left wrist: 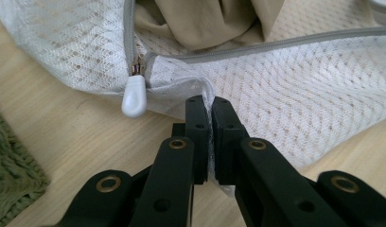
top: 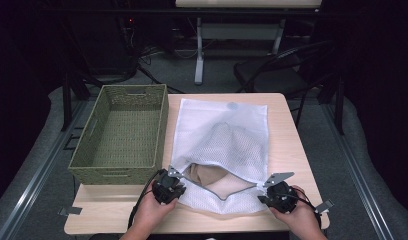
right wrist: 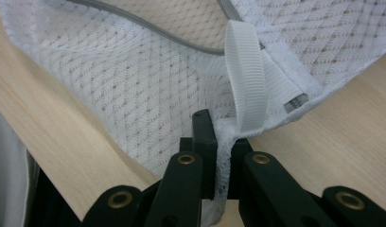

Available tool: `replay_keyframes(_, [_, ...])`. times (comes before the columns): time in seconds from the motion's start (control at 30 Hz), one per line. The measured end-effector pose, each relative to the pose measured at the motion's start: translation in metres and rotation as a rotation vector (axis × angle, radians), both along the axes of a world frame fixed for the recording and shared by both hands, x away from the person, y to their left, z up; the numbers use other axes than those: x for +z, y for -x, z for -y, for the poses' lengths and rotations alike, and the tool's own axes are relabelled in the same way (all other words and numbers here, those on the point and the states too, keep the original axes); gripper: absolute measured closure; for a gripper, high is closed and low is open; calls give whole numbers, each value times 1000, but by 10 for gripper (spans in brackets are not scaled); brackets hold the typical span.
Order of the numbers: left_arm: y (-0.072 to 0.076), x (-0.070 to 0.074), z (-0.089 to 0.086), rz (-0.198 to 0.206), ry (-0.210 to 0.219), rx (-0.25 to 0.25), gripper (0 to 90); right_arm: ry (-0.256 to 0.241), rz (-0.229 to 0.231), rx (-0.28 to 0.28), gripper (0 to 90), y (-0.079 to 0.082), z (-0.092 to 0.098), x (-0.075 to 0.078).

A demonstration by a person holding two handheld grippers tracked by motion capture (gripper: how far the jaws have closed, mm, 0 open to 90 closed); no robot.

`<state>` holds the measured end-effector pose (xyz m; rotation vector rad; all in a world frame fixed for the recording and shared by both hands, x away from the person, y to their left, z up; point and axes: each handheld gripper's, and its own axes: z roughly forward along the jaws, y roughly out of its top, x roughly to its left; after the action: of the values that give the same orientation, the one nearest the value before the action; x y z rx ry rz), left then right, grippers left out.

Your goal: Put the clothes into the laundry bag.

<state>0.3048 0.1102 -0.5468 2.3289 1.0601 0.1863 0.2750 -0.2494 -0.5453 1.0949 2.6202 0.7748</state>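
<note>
Both handheld grippers are clamped on the near edge of a white mesh laundry bag (top: 219,145) that lies flat on a light wooden table (top: 292,150). Seen from the high view, the left gripper (top: 168,189) pinches the bag's near left corner and the right gripper (top: 281,195) pinches its near right corner, each held in a person's hand at the table's front edge.

Along the left gripper's own jaws, the two black jaws are pressed together on a thin fold of mesh, just beside the white zipper pull (left wrist: 134,96), which sits at the end of the grey zipper (left wrist: 276,43). Along the right gripper's jaws, mesh is bunched between the closed jaws, next to a white ribbon loop (right wrist: 245,78) sewn at that corner.

The zipper is open, and the bag's mouth gapes toward the person. Beige cloth (top: 207,176) shows inside the opening, with more of it bulging under the mesh farther back. A green woven basket (top: 123,134) stands on the table, touching or just beside the bag's left edge.

Likely risks: each grip holds only a thin fold of slippery mesh, so a lift or pull could let a corner slide out. With the mouth open and facing forward, tilting the bag could spill the cloth onto the table. Pulling the corners apart unevenly could strain the zipper end.
</note>
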Motion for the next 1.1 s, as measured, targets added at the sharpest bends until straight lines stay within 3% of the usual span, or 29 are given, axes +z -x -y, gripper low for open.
replay_keyframes(0.2, [1, 10, -8, -10, 67, 16, 873, -28, 15, -27, 887, 1, 7, 9])
replay_keyframes(0.4, [3, 20, -13, -3, 111, 23, 873, -111, 10, -79, 887, 1, 17, 17])
replay_keyframes(0.47, [4, 25, -14, 2, 117, 23, 874, -148, 0, -103, 888, 1, 21, 21])
replay_keyframes(0.7, [3, 34, -17, 12, 117, 19, 875, -182, -5, -129, 889, -1, 28, 30])
replay_keyframes(0.77, [3, 38, -18, 9, 123, 18, 875, -213, -18, -133, 890, -2, 30, 32])
replay_keyframes(0.97, [1, 48, -21, 3, 149, 9, 875, -229, -48, -137, 891, -4, 35, 38])
replay_keyframes(1.1, [0, 53, -20, 9, 142, 6, 875, -233, -59, -145, 891, -4, 36, 41])
